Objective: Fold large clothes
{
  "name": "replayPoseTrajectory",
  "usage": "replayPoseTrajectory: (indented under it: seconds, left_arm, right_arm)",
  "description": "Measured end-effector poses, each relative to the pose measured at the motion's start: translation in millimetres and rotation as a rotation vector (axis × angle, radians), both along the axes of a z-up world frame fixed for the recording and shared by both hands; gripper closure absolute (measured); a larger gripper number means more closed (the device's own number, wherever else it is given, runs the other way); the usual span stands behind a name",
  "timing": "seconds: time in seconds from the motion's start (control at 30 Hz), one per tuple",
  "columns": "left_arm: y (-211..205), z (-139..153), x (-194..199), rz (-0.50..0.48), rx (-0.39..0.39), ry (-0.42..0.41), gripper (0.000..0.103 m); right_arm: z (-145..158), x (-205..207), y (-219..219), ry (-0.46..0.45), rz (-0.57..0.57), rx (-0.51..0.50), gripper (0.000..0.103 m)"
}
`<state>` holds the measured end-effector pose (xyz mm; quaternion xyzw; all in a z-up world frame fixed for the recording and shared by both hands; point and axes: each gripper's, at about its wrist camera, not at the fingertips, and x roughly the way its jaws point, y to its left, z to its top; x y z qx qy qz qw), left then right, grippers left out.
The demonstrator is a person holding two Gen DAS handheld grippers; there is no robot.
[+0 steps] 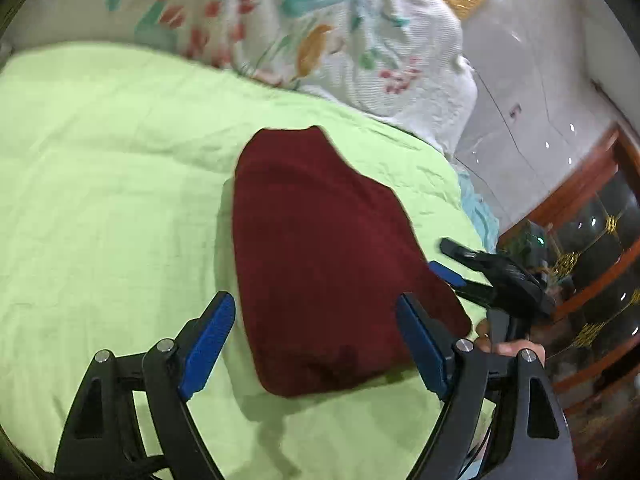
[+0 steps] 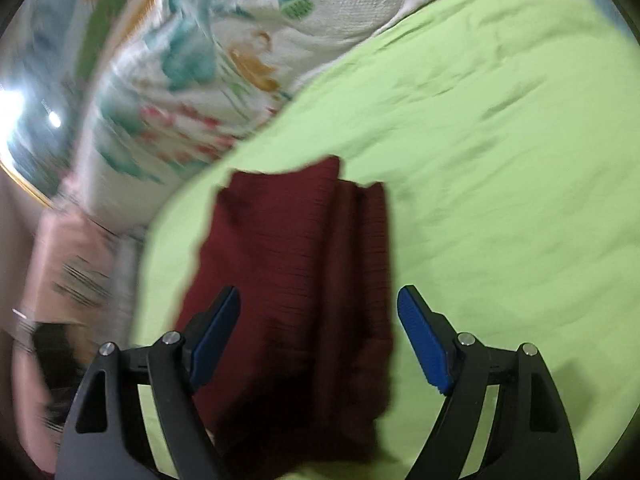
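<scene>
Lying folded into a compact bundle on the green bedsheet (image 1: 120, 168), the dark red garment (image 1: 320, 248) sits free of both tools: the left tool (image 1: 316, 344) and right tool (image 2: 318, 338) hang spread wide above it, pinching nothing. A low pass could snag a fold with a blue pad (image 2: 424, 344) and drag the stacked layers apart.

Dark red garment (image 1: 320, 248) of matt, finely ribbed knit cloth. Lime sheet (image 1: 112, 184), thin matt fabric, lightly creased. Floral quilt (image 1: 360, 40), white textured weave. Left gripper (image 1: 316, 344) in matt black plastic, ridged blue pads (image 2: 424, 344), bright metal pins. Cabinet (image 1: 592, 184), glossy reddish wood and glass.
</scene>
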<state>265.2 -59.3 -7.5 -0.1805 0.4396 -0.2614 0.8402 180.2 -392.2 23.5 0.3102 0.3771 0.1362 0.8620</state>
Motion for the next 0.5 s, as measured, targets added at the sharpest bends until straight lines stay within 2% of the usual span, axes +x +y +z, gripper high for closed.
replayPoseTrajectory:
  seconds: [0.13, 0.37, 0.43, 0.47, 0.5]
  left_arm:
    - [6.9, -24.3, 24.4, -0.008, -0.088, 0.109, 0.02]
    - [-13.3, -61.4, 65.3, -0.018, -0.1, 0.22, 0.019]
    - [-23.1, -65.7, 73.8, -0.049, -0.111, 0.217, 0.016]
    - [-28.8, -69.1, 78.1, -0.064, -0.097, 0.219, 0.01]
    - [-35.0, -74.9, 83.0, -0.082, -0.091, 0.227, 0.009]
  right_arm:
    - [-2.0, 15.2, 5.9, 0.033, 0.023, 0.013, 0.021]
    - [-22.7, 31.0, 15.2, 0.107, 0.087, -0.002, 0.021]
    - [-27.8, 35.0, 14.4, 0.117, 0.104, 0.002, 0.021]
    - [-29.8, 37.3, 13.6, 0.117, 0.115, 0.014, 0.021]
    - [-31.2, 39.4, 13.8, 0.119, 0.124, 0.025, 0.021]
